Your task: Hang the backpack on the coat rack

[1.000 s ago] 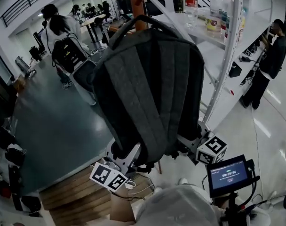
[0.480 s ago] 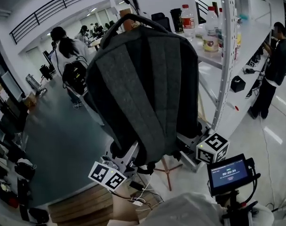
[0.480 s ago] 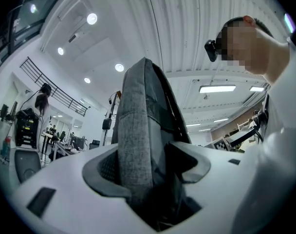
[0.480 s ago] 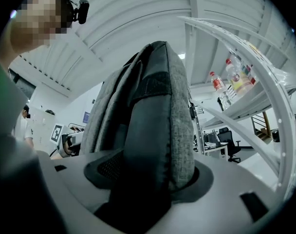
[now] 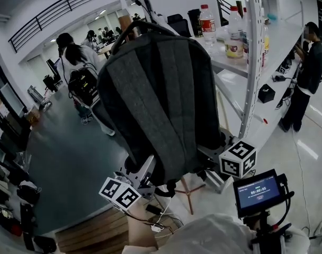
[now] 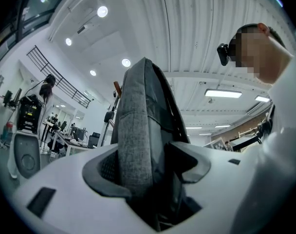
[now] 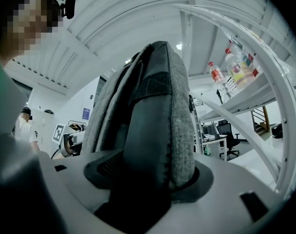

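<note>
Charcoal backpack against white shelving and a grey-green floor.

The backpack [image 5: 161, 99] is showing a heathered dark grey weave, with black straps and black trim running along it. The left gripper [image 5: 139, 174] and right gripper [image 5: 209, 155] are wearing pale grey shells with dark grey fingers [image 6: 97, 179], and their cubes are carrying black-and-white square markers. The coat rack [image 5: 125, 25] is showing tan wood. The shelf [image 5: 255, 62] is gleaming white, a bottle [image 5: 205, 23] is sporting a red cap and label, the floor [image 5: 65, 152] is looking dull grey-green, and the small screen [image 5: 258, 190] is glowing blue.

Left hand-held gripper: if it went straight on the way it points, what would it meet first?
The backpack clamped between its jaws; beyond it, probably only the ceiling, though depth is unclear.
</note>
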{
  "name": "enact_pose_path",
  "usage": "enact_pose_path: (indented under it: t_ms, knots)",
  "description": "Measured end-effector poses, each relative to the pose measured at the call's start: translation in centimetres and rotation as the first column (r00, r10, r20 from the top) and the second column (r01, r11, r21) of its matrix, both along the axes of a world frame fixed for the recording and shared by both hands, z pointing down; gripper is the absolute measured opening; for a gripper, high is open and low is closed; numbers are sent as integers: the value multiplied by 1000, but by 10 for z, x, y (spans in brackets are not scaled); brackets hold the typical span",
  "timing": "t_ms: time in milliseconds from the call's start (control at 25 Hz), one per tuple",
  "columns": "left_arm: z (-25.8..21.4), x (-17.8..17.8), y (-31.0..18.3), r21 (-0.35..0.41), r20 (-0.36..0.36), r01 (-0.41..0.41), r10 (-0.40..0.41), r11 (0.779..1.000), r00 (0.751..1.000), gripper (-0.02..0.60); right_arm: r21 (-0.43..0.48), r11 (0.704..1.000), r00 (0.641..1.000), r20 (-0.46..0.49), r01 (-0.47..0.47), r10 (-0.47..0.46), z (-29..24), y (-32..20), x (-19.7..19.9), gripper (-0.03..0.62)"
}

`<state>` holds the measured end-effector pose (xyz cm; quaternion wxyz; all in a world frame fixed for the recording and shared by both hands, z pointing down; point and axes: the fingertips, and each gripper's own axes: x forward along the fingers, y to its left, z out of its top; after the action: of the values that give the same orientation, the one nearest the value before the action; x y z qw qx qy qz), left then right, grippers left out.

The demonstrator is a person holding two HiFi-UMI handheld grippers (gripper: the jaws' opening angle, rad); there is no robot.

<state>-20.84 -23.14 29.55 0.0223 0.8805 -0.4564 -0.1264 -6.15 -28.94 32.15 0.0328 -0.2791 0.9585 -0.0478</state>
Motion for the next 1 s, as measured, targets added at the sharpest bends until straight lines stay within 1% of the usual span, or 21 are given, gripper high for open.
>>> enact_pose_path:
  t_ms: [120, 200, 280, 360, 400, 440, 480, 560, 640, 840, 920, 1000]
  knots:
    - [-2, -2, 3, -6, -16, -2, 1, 1000, 1000, 278, -6, 1000, 1000, -18, 18, -18, -3, 3, -1, 296]
    - [0, -3, 2, -29, -35, -3, 2, 1000, 999, 278, -25, 999, 999, -41, 25, -26, -2, 2, -2, 296]
    - [6, -5, -1, -69, -59, -2, -2, 998, 998, 278, -56, 998, 997, -73, 23, -28, 3, -1, -3, 296]
    - [19, -10, -8, -127, -84, 7, -18, 992, 996, 278, -103, 994, 993, -112, 18, -29, 16, -8, -7, 296]
    - [27, -12, -13, -152, -88, 18, -32, 988, 996, 278, -126, 992, 991, -130, 12, -29, 24, -12, -10, 296]
    - [33, -14, -17, -162, -81, 35, -48, 986, 996, 278, -138, 990, 989, -143, 4, -24, 32, -18, -13, 296]
    - [37, -15, -20, -154, -62, 56, -66, 986, 996, 278, -140, 990, 989, -149, -4, -17, 39, -23, -16, 296]
    - [43, -17, -25, -114, -19, 98, -101, 989, 995, 278, -138, 990, 990, -143, -15, -4, 49, -32, -22, 296]
    - [50, -19, -29, -72, -5, 118, -119, 990, 993, 278, -122, 992, 993, -120, -15, 0, 57, -40, -24, 296]
    - [58, -28, -36, -1, -36, 122, -122, 993, 992, 278, -80, 997, 999, -29, 12, -14, 64, -54, -28, 296]
    - [62, -29, -38, 15, -56, 117, -116, 993, 992, 279, -69, 998, 1000, -15, 12, -13, 66, -58, -27, 296]
    - [66, -28, -38, 18, -70, 120, -118, 993, 990, 279, -48, 999, 1000, -15, -12, 12, 67, -59, -24, 296]
